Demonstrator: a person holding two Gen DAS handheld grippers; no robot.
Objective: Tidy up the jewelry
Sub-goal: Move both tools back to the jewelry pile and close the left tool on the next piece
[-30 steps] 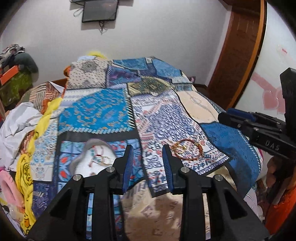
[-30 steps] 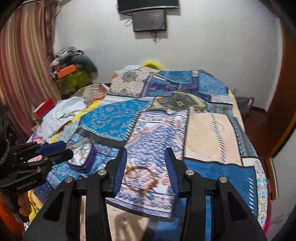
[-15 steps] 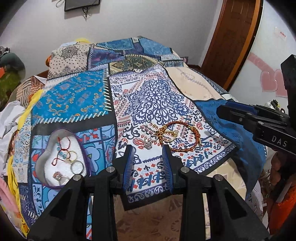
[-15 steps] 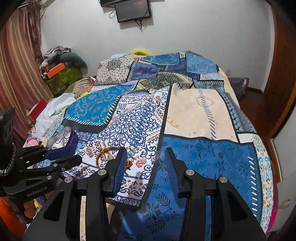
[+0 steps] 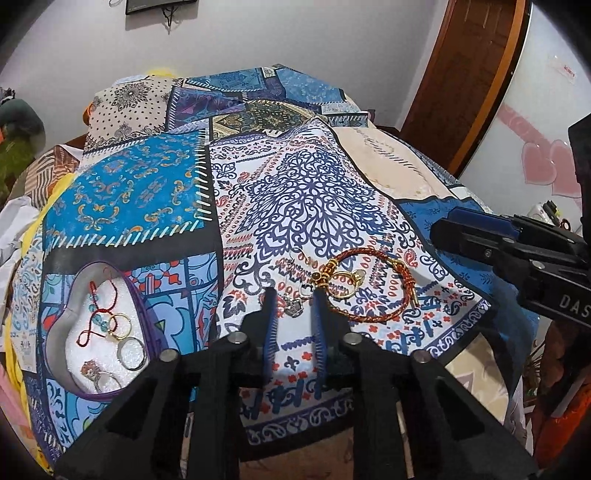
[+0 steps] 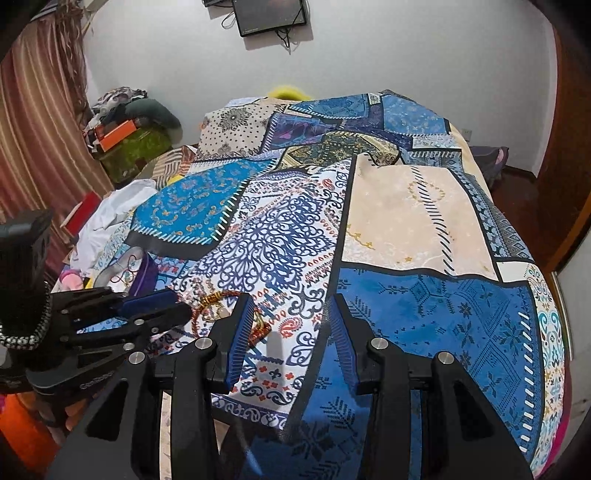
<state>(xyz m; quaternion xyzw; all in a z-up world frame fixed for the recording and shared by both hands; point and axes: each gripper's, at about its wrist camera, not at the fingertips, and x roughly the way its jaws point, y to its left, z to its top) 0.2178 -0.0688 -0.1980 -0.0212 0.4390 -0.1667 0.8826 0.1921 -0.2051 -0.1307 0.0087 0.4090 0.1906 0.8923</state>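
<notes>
A red braided bracelet [image 5: 373,284] with gold beads and a gold ring [image 5: 345,284] lie on the patterned bedspread [image 5: 306,199]. Small silver pieces [image 5: 295,304] lie just left of them. My left gripper [image 5: 293,295] is open, its tips either side of the silver pieces. A heart-shaped purple box [image 5: 99,325] at the left holds a red cord, rings and a stone ring. My right gripper [image 6: 291,314] is open and empty over the bedspread, right of the bracelet [image 6: 218,306]. The right gripper shows at the right of the left wrist view [image 5: 509,254].
The bed fills both views. Clothes [image 6: 110,214] and an orange box [image 6: 118,134] pile at its left side by a striped curtain [image 6: 40,122]. A wooden door [image 5: 465,74] stands at the right. A screen [image 6: 271,14] hangs on the far wall.
My left gripper has moved forward and down toward the jewelry, which now lies at its tips. My right gripper has swung right, away from the bracelet.
</notes>
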